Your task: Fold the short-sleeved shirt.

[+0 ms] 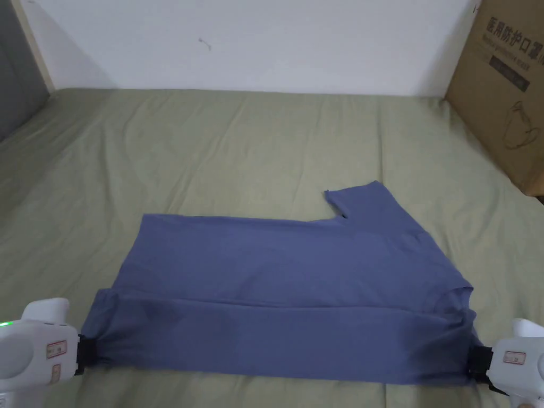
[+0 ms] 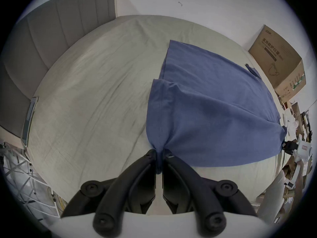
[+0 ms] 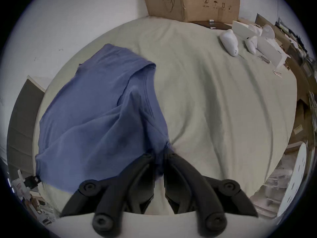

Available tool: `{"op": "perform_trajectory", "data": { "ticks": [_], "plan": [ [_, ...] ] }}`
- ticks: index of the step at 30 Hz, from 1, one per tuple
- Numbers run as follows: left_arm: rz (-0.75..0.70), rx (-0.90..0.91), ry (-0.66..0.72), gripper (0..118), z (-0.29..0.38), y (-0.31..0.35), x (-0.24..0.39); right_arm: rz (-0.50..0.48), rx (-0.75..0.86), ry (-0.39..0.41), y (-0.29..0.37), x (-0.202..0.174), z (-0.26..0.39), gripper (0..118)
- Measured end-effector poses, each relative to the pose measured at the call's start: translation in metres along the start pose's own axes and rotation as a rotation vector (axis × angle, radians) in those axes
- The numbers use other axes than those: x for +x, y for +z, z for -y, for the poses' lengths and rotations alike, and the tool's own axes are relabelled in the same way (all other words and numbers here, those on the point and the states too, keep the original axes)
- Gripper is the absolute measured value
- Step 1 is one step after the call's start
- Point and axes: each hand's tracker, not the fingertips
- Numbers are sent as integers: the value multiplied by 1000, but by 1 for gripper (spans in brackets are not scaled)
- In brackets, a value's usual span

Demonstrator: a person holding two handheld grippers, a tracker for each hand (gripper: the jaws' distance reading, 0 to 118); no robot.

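The blue shirt (image 1: 276, 297) is clamped at lower-frame corners by left claw (image 2: 159, 153) and right claw (image 3: 158, 155), seemingly thinly, so slippage is risked.

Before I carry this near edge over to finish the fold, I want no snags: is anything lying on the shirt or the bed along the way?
Nothing visible does. The left gripper and right gripper clamp the blue shirt, whose top is bare; the cardboard box stands off to the side.
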Motion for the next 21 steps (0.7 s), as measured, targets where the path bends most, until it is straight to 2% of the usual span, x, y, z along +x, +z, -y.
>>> {"op": "perform_trajectory", "data": {
  "ticks": [9,12,17,19,21],
  "plan": [
    [27,39,-41,5,1,51,4,-134,35,16,60,25,-14,7],
    [12,32,-81,5,18,65,6,-117,34,69,78,31,-5,7],
    [5,-37,-60,5,65,60,-2,-115,-48,121,79,55,23,7],
    [9,-73,-42,5,78,54,-4,-89,-82,180,75,57,36,7],
    [0,-79,-34,5,87,50,-2,-87,-102,167,64,63,39,7]
  ]
}}
